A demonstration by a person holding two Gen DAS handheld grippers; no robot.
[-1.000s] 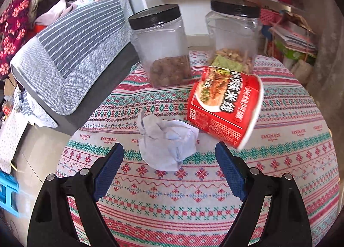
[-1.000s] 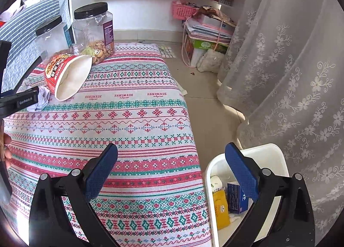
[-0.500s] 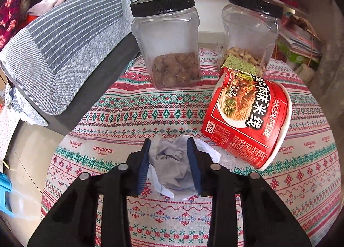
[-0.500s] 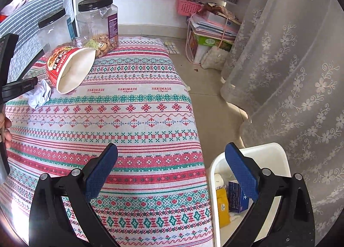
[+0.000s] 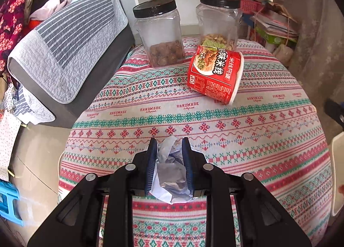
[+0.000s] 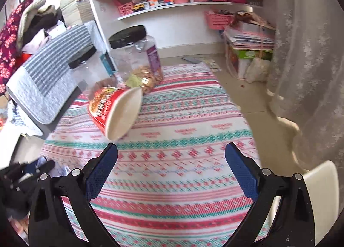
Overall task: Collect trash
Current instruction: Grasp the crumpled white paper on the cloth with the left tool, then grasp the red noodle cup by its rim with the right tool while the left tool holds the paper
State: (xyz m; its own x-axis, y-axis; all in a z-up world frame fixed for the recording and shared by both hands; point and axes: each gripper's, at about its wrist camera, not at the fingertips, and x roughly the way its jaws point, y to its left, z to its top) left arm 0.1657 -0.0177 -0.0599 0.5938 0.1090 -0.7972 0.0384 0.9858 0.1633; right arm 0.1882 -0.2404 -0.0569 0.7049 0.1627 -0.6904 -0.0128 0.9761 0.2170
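Note:
A crumpled white paper (image 5: 168, 169) sits pinched between the blue pads of my left gripper (image 5: 168, 142), whose jaws are still closing on it, above the patterned tablecloth (image 5: 258, 139). A red instant-noodle cup (image 5: 215, 75) lies on its side further back, in front of the jars. In the right wrist view the same cup (image 6: 111, 109) shows its pale open mouth just beyond my right gripper (image 6: 171, 150), which is open with nothing between its fingers. The left gripper (image 6: 32, 169) appears blurred at the lower left there.
Two clear jars with black lids (image 5: 161, 34) (image 5: 219, 23) stand at the table's far end. A sofa with a grey striped quilt (image 5: 60, 53) lies to the left. A white bin (image 6: 320, 184) stands on the floor at the right, next to a lace curtain (image 6: 311, 75).
My left gripper closed on the crumpled paper and drew it back from the noodle cup. The right gripper swung left toward the cup, and the bin slid to the frame's edge.

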